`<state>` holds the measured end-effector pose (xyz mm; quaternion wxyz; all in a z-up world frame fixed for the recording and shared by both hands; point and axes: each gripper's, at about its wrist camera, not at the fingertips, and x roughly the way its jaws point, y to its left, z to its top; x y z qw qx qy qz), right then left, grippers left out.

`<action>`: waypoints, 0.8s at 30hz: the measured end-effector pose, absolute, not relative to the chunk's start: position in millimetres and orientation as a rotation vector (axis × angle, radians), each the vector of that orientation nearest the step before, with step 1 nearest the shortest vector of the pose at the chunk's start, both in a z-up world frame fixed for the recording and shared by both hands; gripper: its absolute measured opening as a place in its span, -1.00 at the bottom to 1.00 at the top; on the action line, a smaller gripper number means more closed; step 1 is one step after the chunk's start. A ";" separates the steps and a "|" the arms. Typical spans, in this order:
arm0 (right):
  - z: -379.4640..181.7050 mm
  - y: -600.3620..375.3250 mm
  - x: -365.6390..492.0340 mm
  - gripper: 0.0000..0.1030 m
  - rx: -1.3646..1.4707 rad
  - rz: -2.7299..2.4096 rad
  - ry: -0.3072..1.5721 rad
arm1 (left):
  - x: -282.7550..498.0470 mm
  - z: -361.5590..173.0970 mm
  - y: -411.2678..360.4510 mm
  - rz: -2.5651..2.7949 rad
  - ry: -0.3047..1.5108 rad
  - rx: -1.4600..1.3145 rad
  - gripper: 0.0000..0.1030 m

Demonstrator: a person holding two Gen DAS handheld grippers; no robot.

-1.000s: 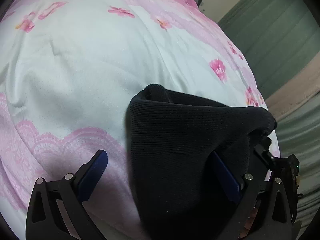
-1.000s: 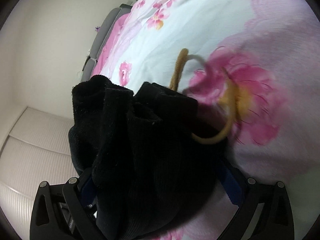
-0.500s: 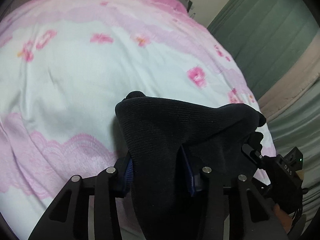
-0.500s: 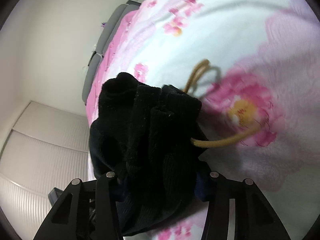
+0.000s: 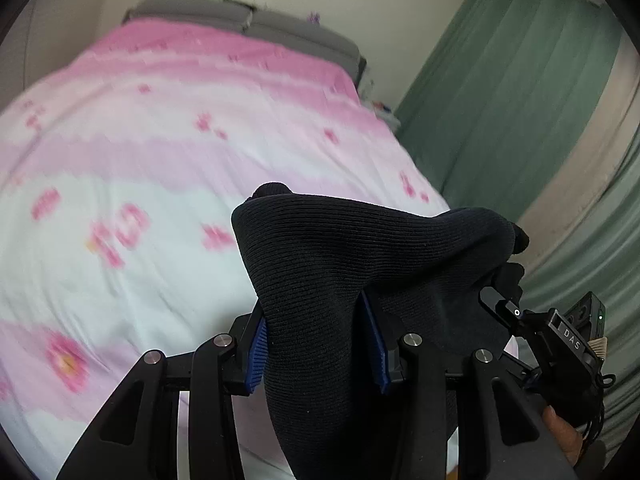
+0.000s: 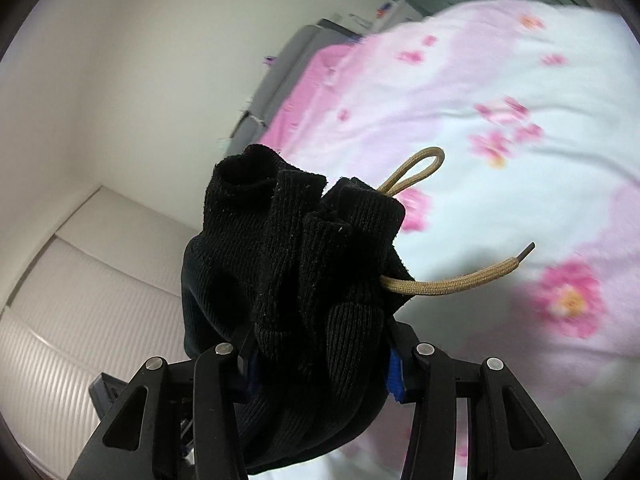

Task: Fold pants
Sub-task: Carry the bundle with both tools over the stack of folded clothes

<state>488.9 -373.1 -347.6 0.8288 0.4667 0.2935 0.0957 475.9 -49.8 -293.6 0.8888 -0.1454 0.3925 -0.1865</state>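
Observation:
The black ribbed knit pants [image 5: 344, 264] are held up above the bed by both grippers. My left gripper [image 5: 318, 350] is shut on a fold of the fabric, which drapes down between its blue pads [image 5: 256, 346]. My right gripper [image 6: 320, 360] is shut on the bunched waistband [image 6: 296, 248]; a tan drawstring [image 6: 448, 284] sticks out to the right and a loop of it [image 6: 420, 168] shows above. The right gripper also shows at the right edge of the left wrist view [image 5: 560, 332].
The bed has a white and pink flowered cover [image 5: 140, 184] with grey pillows [image 5: 248, 24] at its head. Green curtains [image 5: 504, 92] hang to the right. A white wall and ribbed panel [image 6: 80, 312] lie to the left in the right wrist view.
Both grippers have closed on the pants and lifted them off the bed. The views have tilted up, so the bed head, wall and curtains now show.

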 end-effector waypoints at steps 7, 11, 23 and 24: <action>-282.3 -255.3 530.8 -0.08 0.927 0.327 0.583 | 485.7 -239.3 91.5 -0.288 0.720 -0.361 -0.17; -261.9 -147.5 552.2 -0.08 0.897 0.383 0.578 | 492.6 -224.8 213.5 -0.237 0.703 -0.409 -0.16; -236.2 225.9 584.1 -0.08 1.013 0.413 0.659 | 512.0 -169.5 576.7 -0.116 0.740 -0.258 -0.13; -236.5 251.7 587.1 -0.08 1.023 0.419 0.672 | 514.5 -169.2 603.3 -0.100 0.753 -0.248 -0.13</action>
